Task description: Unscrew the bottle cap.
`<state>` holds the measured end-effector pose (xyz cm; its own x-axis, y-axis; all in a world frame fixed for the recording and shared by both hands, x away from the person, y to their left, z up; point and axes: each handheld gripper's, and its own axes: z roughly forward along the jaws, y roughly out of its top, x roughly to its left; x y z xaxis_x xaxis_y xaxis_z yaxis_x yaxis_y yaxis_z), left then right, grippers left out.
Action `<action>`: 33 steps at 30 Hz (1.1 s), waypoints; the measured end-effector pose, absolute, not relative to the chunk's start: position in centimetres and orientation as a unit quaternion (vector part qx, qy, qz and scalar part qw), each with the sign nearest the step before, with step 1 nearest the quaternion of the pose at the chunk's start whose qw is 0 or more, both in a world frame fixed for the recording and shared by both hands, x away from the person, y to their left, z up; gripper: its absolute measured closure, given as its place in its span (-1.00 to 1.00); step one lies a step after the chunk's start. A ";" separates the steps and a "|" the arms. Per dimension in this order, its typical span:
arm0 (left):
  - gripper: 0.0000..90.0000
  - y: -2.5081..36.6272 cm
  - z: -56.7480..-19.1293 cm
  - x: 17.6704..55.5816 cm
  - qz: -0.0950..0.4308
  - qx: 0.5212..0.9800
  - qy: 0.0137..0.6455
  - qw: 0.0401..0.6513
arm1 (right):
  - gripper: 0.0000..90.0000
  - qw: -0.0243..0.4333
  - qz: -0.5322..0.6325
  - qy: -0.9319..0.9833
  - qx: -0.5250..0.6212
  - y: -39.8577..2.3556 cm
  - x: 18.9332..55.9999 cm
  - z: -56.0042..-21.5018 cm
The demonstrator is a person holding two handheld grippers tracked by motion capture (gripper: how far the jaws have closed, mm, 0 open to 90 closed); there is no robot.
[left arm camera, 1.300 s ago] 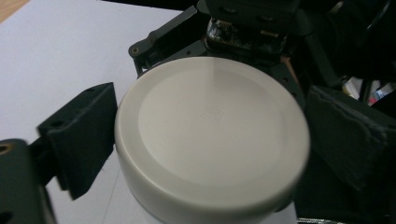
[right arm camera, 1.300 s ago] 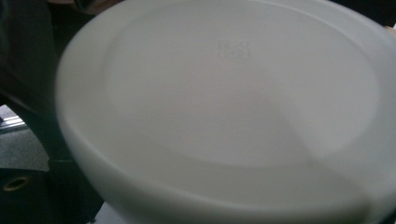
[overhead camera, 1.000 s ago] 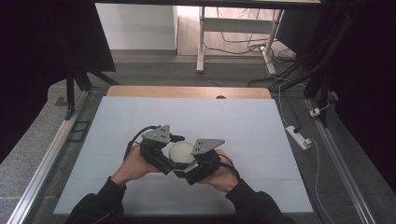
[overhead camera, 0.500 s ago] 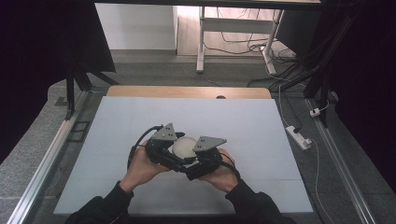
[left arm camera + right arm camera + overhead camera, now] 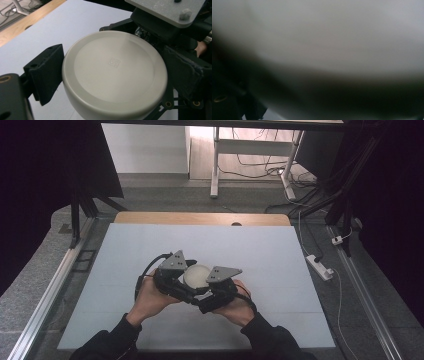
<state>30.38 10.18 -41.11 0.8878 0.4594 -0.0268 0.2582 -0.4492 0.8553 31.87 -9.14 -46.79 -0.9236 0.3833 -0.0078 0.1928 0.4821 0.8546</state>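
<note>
Left gripper [image 5: 187, 279] clamps the round white container [image 5: 196, 275] near the white table's [image 5: 270, 255] front edge. Right gripper [image 5: 212, 287] crowds it from alongside; its grip can't be made out. Power strip [image 5: 318, 266] lies well apart.

This looks like a lab or recording workspace. A pale mat covers the table [image 5: 150, 245], black curtains [image 5: 45, 170] flank it, and loose cables [image 5: 265, 167] and a power strip [image 5: 318, 266] lie on the grey floor.
</note>
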 end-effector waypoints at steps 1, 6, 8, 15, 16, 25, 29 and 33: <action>-0.81 10.2 -41.1 30.4 0.105 0.844 0.212 0.481 | -0.86 0.099 0.480 0.855 0.168 -9.2 31.9 -46.8; -0.81 10.5 -40.8 30.4 0.107 0.842 0.213 0.483 | -0.86 0.098 0.482 0.854 0.169 -9.2 31.9 -46.8; -0.81 10.6 -40.7 30.3 0.108 0.842 0.214 0.484 | -0.86 0.098 0.481 0.855 0.169 -9.2 31.9 -46.8; -0.81 11.1 -40.4 30.3 0.112 0.840 0.216 0.485 | -0.86 0.100 0.482 0.853 0.173 -9.5 32.1 -46.8; -0.81 11.2 -40.4 30.2 0.112 0.839 0.216 0.487 | -0.86 0.101 0.481 0.853 0.174 -9.6 32.2 -46.8; -0.81 12.1 -40.2 30.0 0.113 0.834 0.221 0.493 | -0.86 0.106 0.480 0.852 0.183 -10.1 32.6 -46.8; -0.82 12.4 -40.3 29.9 0.110 0.832 0.223 0.496 | -0.86 0.110 0.480 0.850 0.190 -10.5 32.9 -46.8; -0.81 12.6 -40.5 29.8 0.106 0.832 0.224 0.497 | -0.86 0.113 0.480 0.848 0.196 -10.9 33.2 -46.7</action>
